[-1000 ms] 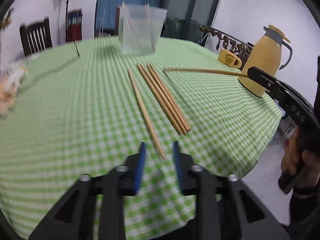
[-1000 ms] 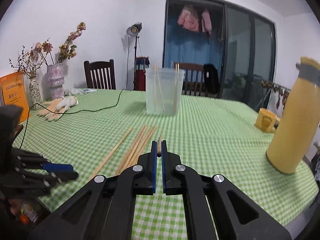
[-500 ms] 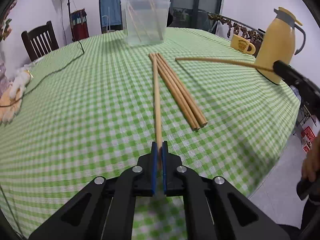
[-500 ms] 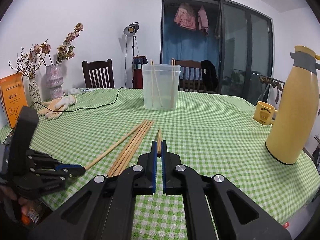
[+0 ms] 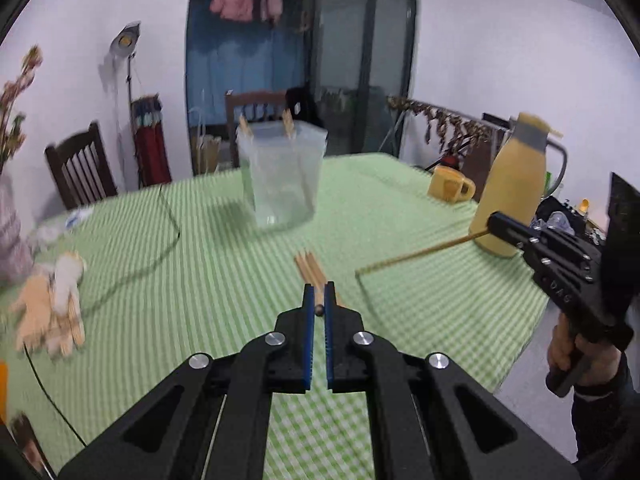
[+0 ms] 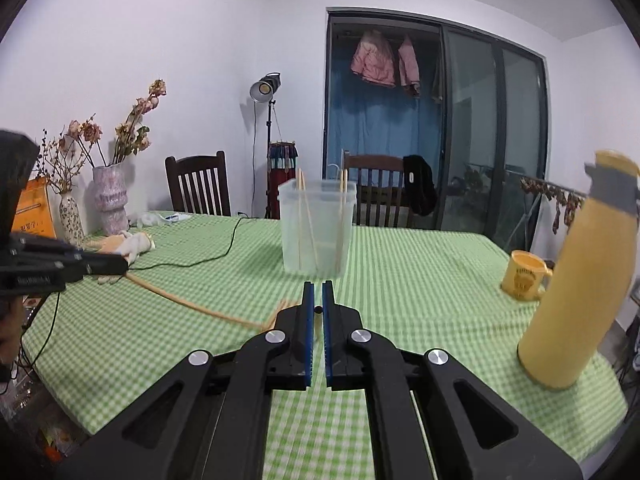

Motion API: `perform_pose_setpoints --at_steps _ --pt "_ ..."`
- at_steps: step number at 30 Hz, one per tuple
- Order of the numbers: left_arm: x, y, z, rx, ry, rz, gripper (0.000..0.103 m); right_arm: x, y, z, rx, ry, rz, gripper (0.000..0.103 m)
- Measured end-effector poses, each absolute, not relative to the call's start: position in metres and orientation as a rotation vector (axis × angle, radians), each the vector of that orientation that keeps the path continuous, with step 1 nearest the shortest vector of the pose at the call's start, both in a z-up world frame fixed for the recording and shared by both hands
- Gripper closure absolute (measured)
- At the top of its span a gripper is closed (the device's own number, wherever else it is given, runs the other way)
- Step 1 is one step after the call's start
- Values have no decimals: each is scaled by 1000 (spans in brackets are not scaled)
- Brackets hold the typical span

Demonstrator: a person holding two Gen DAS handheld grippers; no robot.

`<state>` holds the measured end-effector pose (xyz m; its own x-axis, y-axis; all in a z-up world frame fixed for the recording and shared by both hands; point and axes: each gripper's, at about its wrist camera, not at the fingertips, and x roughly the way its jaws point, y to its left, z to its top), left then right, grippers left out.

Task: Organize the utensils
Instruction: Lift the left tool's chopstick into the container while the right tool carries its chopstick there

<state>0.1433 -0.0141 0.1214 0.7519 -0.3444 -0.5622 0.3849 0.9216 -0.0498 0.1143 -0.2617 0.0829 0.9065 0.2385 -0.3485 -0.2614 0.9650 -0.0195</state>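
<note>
Two claws (image 5: 319, 308) (image 6: 318, 309), each gripping a chopstick (image 5: 420, 254) (image 6: 188, 303)

We see one wooden chopstick (image 5: 319, 309) clamped end-on between the left gripper's fingers, lifted off the cloth. Another chopstick (image 5: 420, 254) juts sideways from the right gripper. Three chopsticks (image 5: 310, 270) lie side by side just ahead. Beyond them stands a clear tub (image 6: 317, 232) holding upright chopsticks (image 6: 305, 216).

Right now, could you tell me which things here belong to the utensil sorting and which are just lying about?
Job: left gripper and right gripper, each holding a chopstick; loose chopsticks; clear container.
Lying about: yellow flask, mug, gloves, vases.
</note>
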Motion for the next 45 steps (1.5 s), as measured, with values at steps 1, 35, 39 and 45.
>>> perform_pose_setpoints --at_steps 1,35,39,45 --pt "148 -14 128 73 595 -400 102 123 -261 90 -76 360 264 99" --pt "330 -48 259 137 583 -564 101 304 -252 196 -109 588 480 99" --pt "360 -48 310 114 553 -571 101 330 -245 252 -130 536 486 99" --pt "407 -56 381 126 490 -531 101 379 -234 328 -125 470 492 99"
